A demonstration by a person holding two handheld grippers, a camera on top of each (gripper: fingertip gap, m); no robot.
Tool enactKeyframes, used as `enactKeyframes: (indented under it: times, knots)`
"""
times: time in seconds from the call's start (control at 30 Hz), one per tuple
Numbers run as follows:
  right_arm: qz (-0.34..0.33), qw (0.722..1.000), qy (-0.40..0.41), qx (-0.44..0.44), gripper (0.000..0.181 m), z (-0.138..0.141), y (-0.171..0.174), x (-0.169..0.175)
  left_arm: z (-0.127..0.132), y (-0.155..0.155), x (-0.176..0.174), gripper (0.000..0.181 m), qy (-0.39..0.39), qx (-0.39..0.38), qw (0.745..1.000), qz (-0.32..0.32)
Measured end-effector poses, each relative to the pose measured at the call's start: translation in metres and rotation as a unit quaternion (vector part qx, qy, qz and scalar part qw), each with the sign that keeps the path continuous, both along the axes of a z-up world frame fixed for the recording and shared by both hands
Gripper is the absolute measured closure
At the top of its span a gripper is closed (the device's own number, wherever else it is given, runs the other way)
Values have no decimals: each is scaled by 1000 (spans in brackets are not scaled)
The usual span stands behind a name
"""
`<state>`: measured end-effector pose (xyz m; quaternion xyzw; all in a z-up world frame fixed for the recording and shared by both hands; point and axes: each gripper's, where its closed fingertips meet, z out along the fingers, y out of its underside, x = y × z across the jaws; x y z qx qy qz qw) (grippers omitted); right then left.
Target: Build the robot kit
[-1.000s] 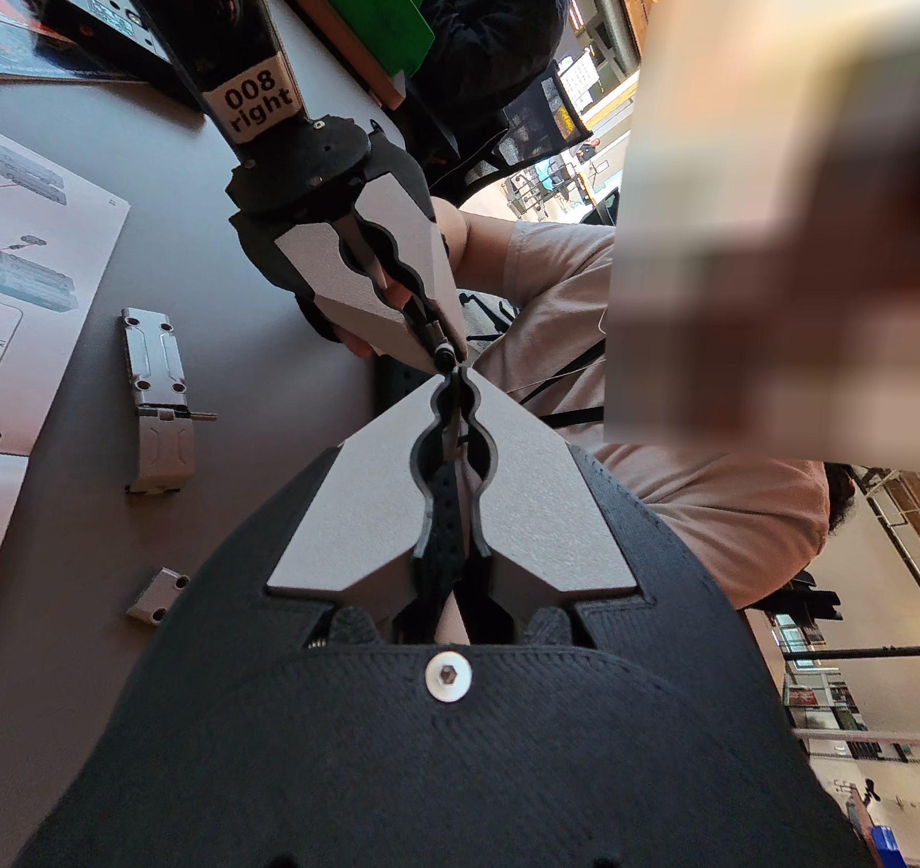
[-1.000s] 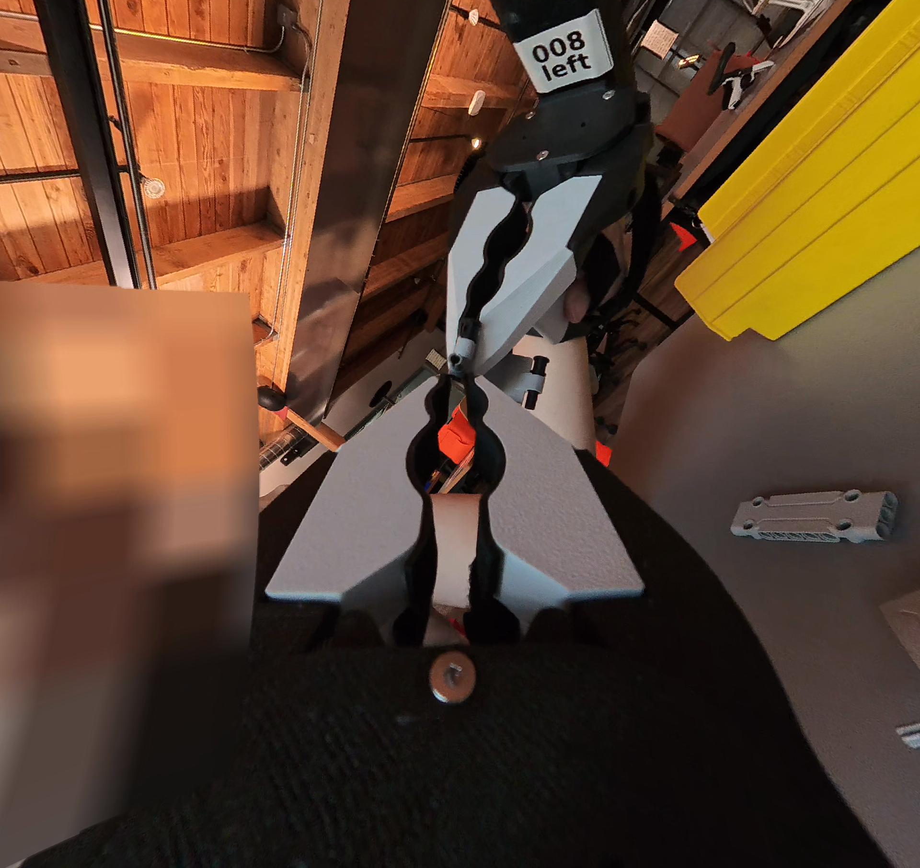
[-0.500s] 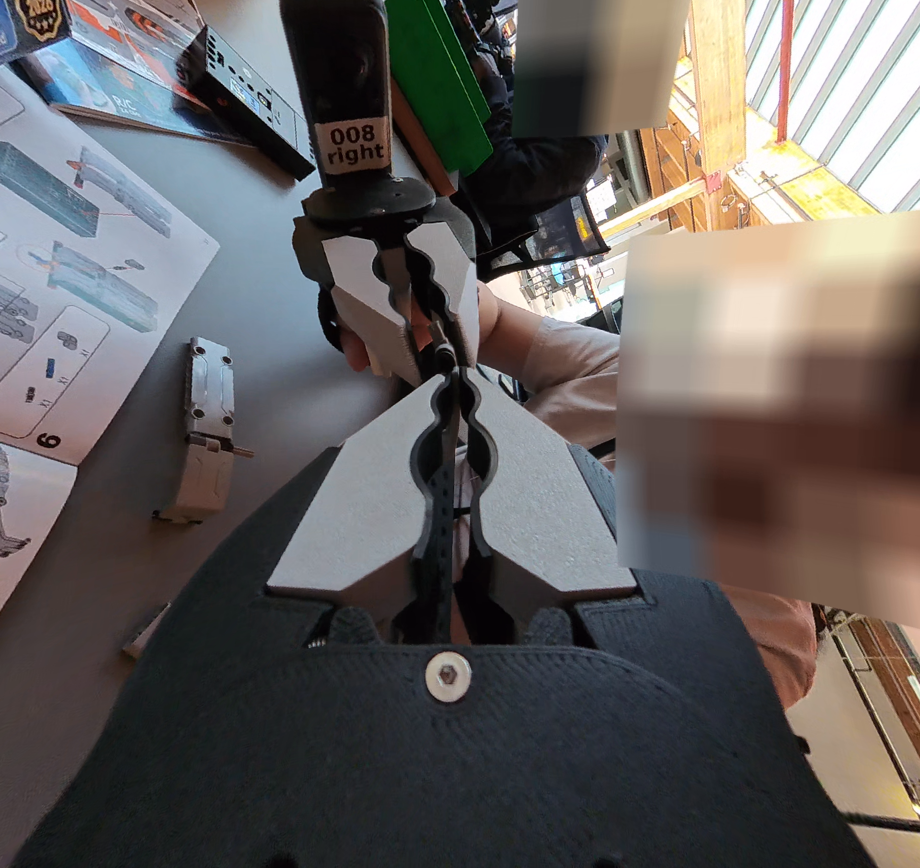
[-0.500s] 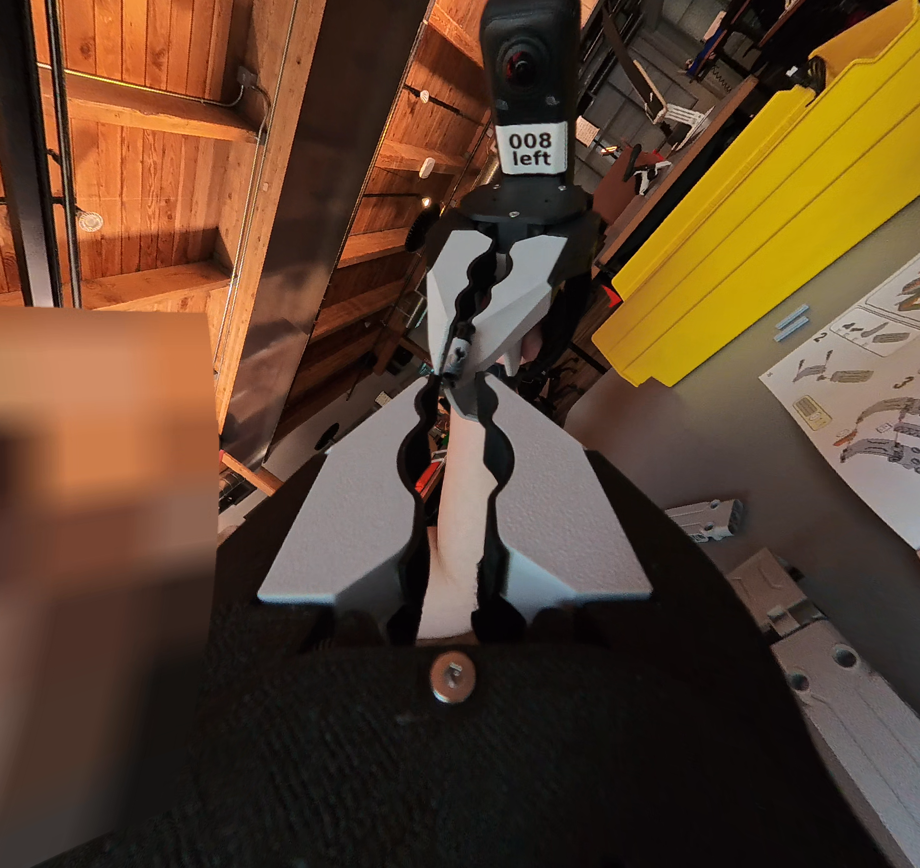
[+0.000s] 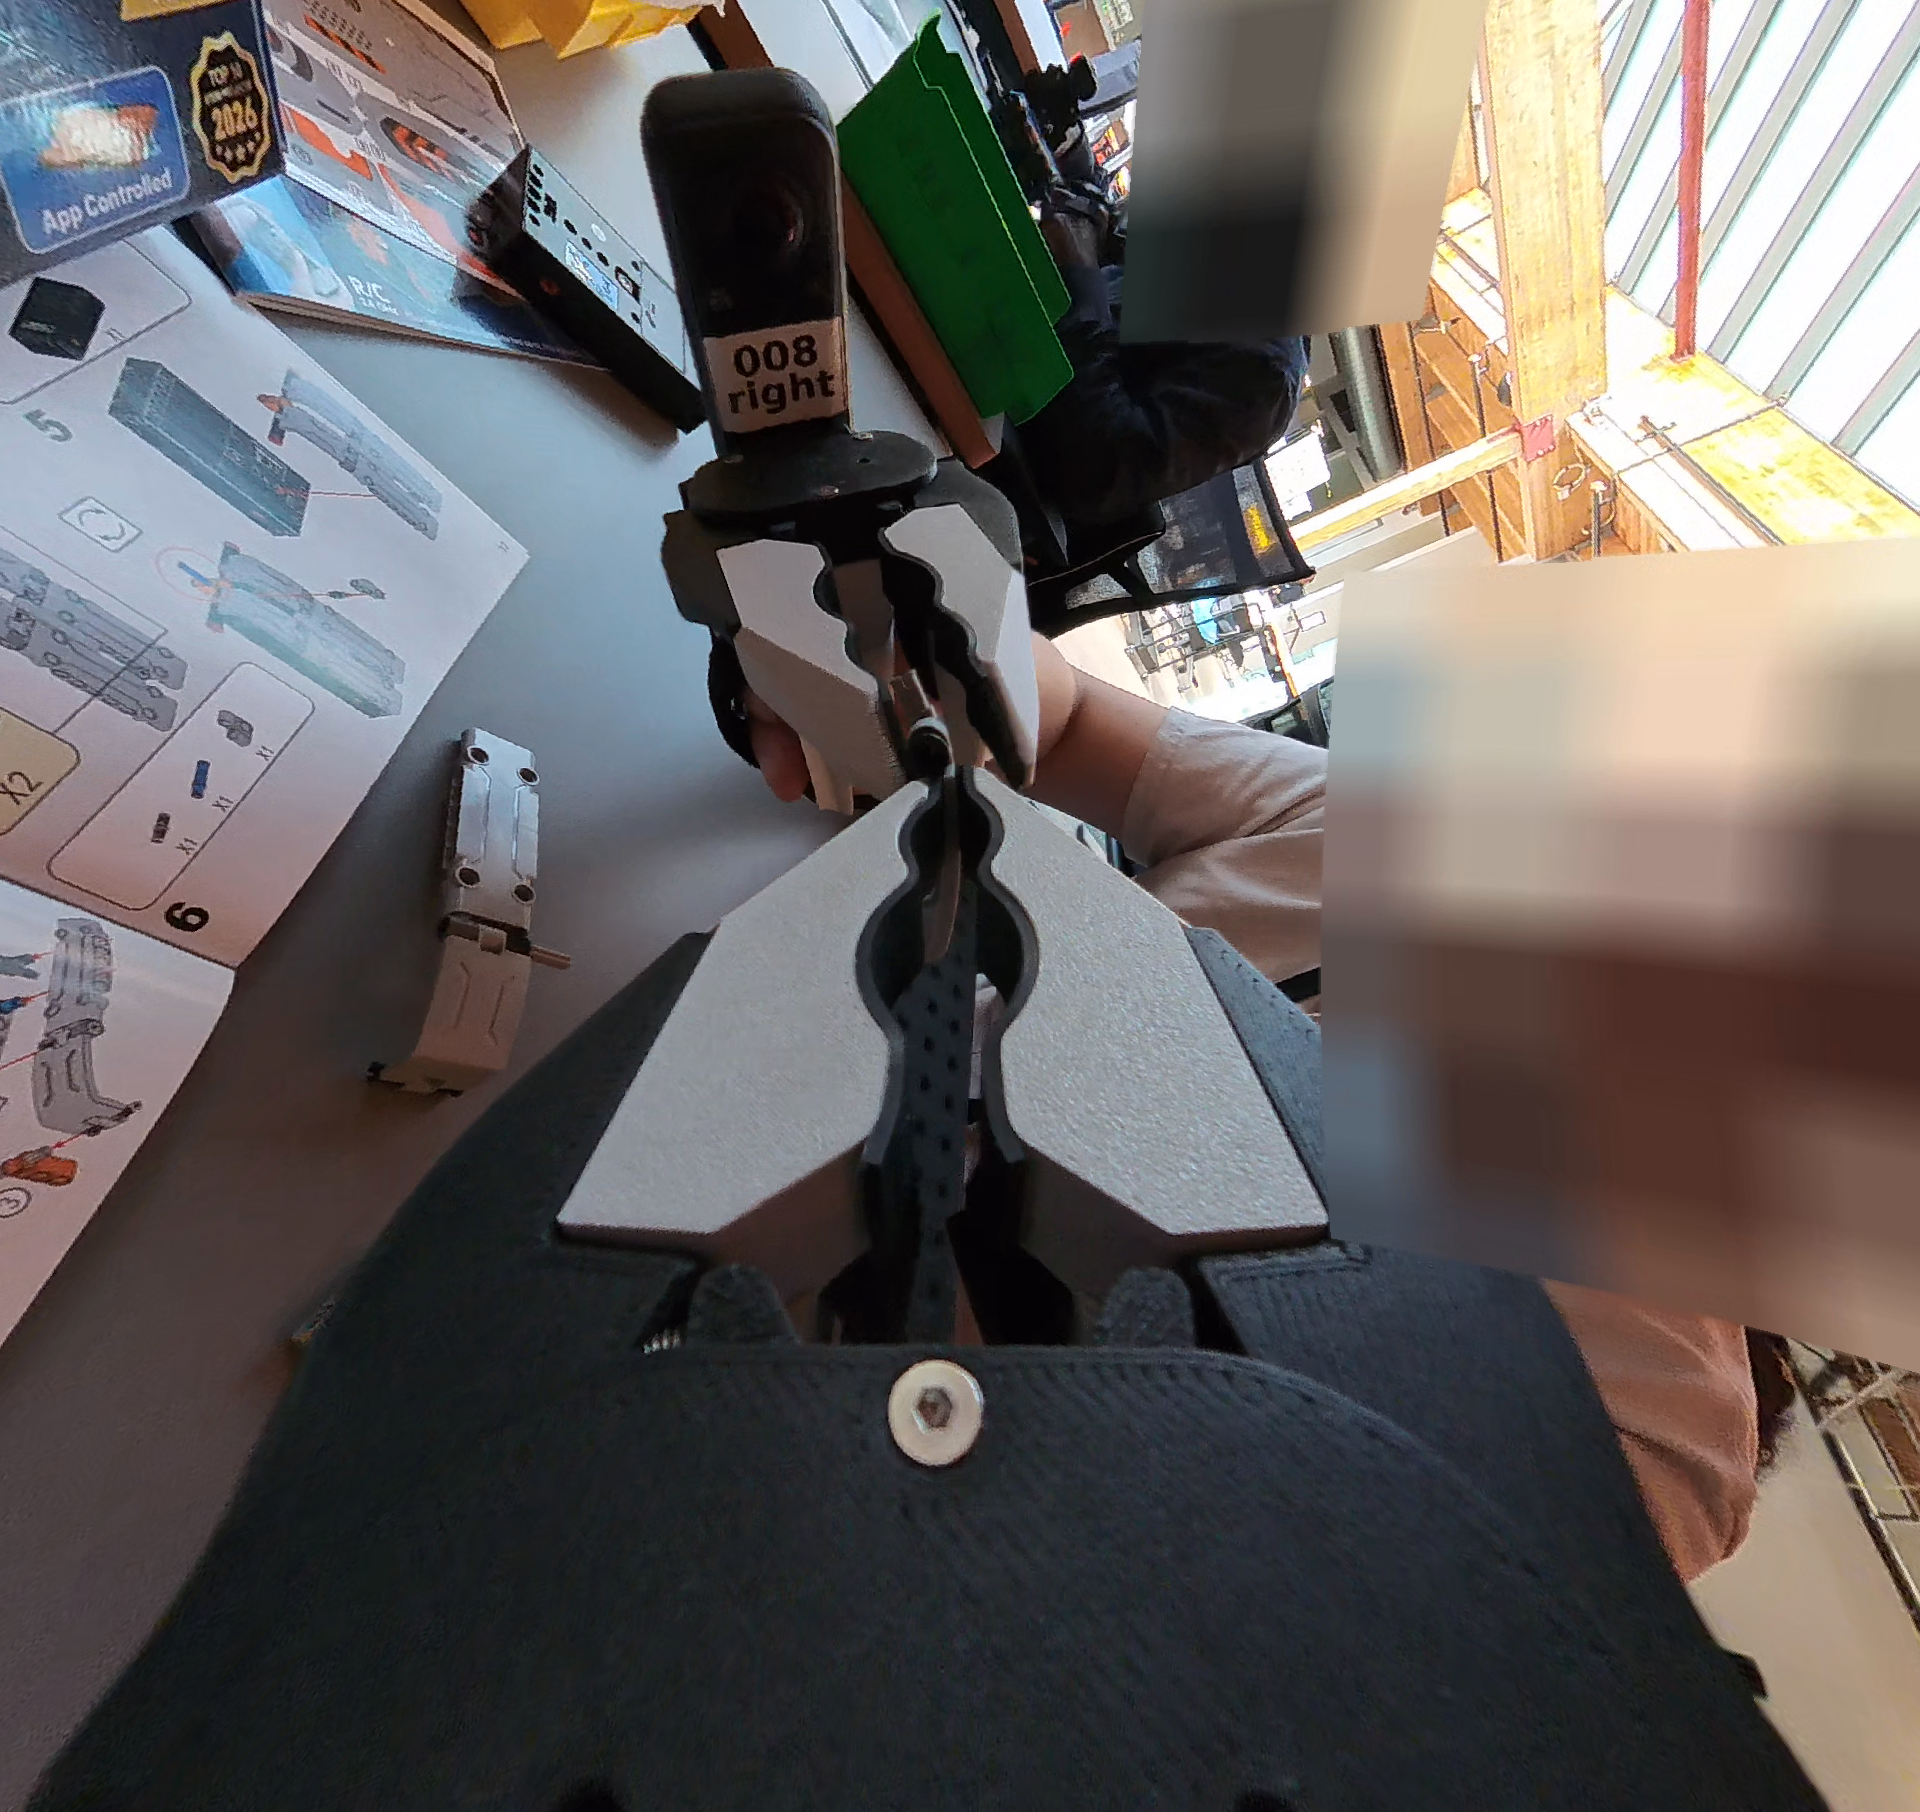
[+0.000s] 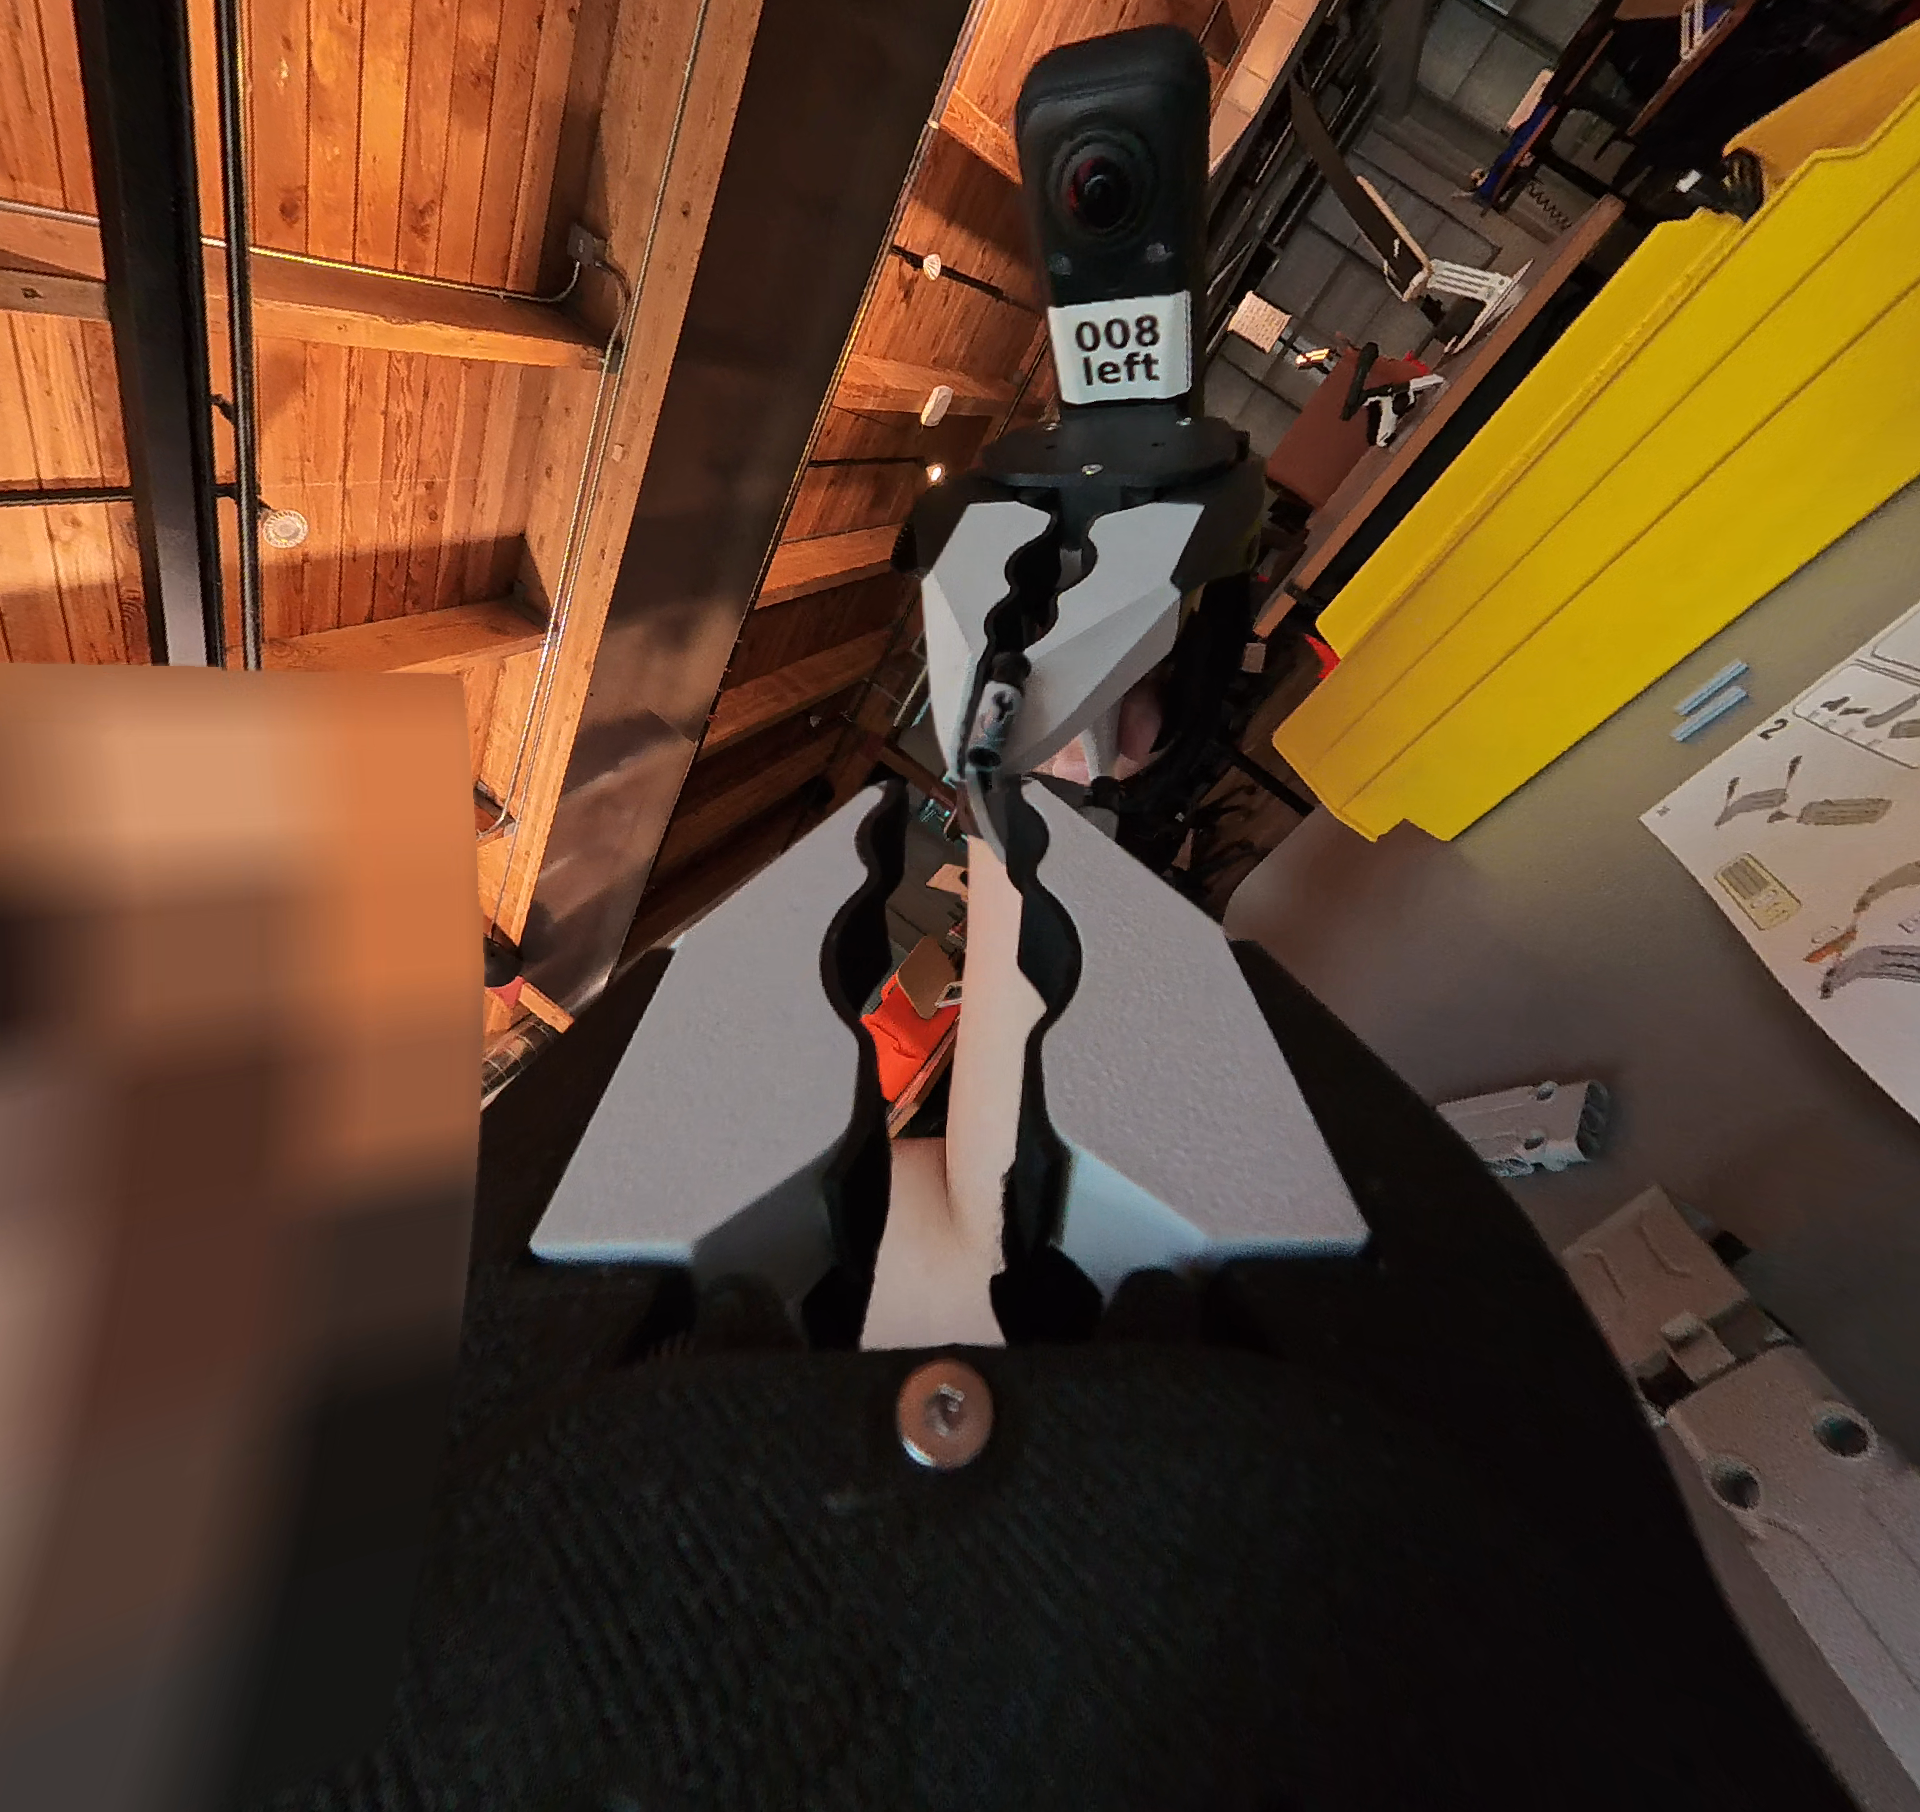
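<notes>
The left claw [image 5: 951,791] is closed almost to its tips, and the right wrist view shows it pinching a small connector [image 6: 994,718]. The connector is a pale grey plastic sleeve with a slim black pin end poking out past the claw's tips. The right claw [image 6: 961,796] meets it tip to tip, with the pin end sitting just at its mouth. Its jaws stand partly apart and nothing spans the gap in its own view, so it does not appear to have hold of anything. Both claws have matte, faceted grey fingers with wavy black inner edges, on black ribbed bodies. The connector is up in the air between the two claws and joined to nothing else that can be seen. Below and to the left of the left claw, a grey assembly [image 5: 483,921] lies flat on the smooth grey desk [image 5: 623,536]. It is two blocky, hole-studded plastic sections hinged end to end, with a thin pin jutting from the joint. Further left is a glossy printed instruction sheet [image 5: 208,619], and beyond the right claw are a black perforated module [image 5: 582,276] and a dark printed box [image 5: 114,79]. A green bin [image 5: 956,235] stands behind them, and hard yellow bins [image 6: 1610,515] stand to the right of the right claw. A person's pale sleeve [image 5: 1226,817] is just to the right of the claws.
</notes>
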<state>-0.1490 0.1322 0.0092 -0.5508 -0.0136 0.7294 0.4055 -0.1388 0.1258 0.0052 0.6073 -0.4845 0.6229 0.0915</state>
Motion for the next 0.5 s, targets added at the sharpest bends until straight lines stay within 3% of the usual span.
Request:
enactKeyframes:
  times: [0.03,0.2,0.33,0.5]
  knots:
    - [-4,1000,3,2,164,1,0,0,-1,0,-3,181,0,5,1000,-4]
    - [-10,1000,21,-5,164,2,2,4,-11,-19,-25,181,11,76,994,-72]
    - [7,1000,-9,23,164,5,-5,-5,6,-24,-22,181,-22,80,994,-67]
    - [12,998,-36,49,165,8,-11,-9,2,-27,-20,181,-3,85,994,-68]
